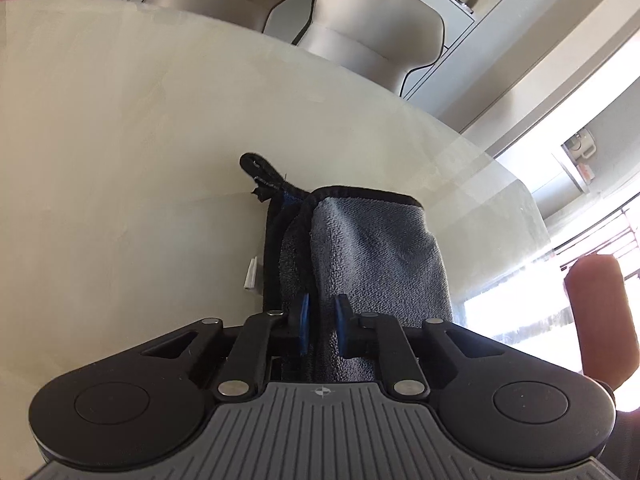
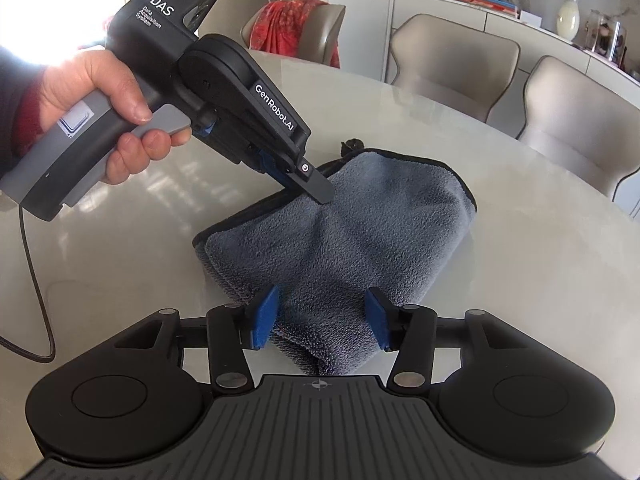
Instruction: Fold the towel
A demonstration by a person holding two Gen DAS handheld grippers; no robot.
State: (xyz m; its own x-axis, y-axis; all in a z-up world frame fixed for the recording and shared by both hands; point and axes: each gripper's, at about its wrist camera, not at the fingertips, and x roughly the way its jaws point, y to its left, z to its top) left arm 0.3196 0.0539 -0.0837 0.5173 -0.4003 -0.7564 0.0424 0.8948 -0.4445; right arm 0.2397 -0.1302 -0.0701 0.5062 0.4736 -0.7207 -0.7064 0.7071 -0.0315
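Right wrist only: hand (image 2: pixel 100 108) gripping left gripper (image 2: pixel 316 188).

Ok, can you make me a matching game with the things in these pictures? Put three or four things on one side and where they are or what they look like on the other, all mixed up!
Things:
1. towel
2. left gripper
3. right gripper
4. red cloth

Descriptions:
A. draped over a chair
B. grey, folded on the table
C. jaws apart, towel corner between them
D. pinched shut on a towel edge

Pairs: 1-B, 2-D, 3-C, 4-A
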